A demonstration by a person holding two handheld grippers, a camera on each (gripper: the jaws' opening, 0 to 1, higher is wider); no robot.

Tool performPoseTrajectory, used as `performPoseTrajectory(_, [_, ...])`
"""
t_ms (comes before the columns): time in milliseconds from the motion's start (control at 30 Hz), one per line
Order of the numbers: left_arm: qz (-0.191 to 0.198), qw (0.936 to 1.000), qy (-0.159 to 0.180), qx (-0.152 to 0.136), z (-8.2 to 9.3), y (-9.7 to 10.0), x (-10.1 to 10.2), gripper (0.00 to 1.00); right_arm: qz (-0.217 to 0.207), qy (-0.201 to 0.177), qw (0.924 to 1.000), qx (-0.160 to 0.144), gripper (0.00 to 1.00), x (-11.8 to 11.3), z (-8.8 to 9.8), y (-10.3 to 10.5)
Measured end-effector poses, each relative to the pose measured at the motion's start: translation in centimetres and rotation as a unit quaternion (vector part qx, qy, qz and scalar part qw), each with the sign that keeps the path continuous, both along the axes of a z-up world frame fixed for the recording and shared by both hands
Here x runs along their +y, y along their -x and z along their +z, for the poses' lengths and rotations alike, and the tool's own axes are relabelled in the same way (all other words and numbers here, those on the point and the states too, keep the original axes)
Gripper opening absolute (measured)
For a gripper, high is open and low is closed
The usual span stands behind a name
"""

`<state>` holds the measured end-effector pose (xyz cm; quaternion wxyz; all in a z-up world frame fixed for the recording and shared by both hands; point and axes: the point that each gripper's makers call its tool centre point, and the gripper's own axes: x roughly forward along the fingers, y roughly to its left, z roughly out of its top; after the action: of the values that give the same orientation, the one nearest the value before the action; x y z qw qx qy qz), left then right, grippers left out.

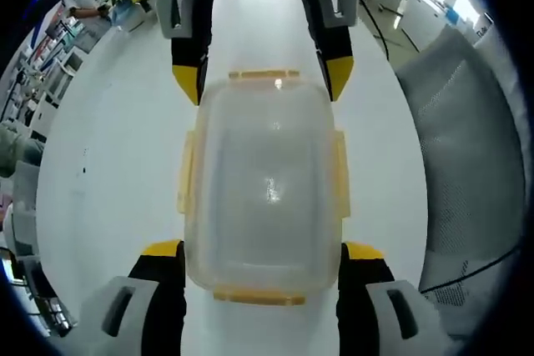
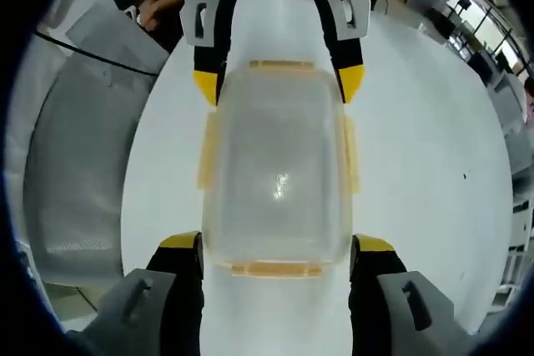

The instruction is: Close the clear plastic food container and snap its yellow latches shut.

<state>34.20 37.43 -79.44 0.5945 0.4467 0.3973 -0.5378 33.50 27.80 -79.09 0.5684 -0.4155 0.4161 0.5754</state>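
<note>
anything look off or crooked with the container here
Nothing stands out. The clear plastic food container sits flat and square on the white table, lid on and even, with yellow latches on all four edges. The left gripper and right gripper straddle opposite ends, jaws open. No spills or cracks show.

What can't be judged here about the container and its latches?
- Whether the yellow latches are snapped: too small and pale in both views.
- Container contents: glare and the cloudy lid hide them.
- Whether either gripper's tips touch the container: left gripper, right gripper.
</note>
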Motion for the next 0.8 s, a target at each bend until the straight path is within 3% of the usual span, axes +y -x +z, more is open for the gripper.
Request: performPoseTrajectory(800, [-0.015, 0.9998, -0.008, -0.004, -0.2, -6.1, -0.5, 0.72, -0.014, -0.006, 0.9998, 0.012, 0.70, -0.4, -0.4, -5.8])
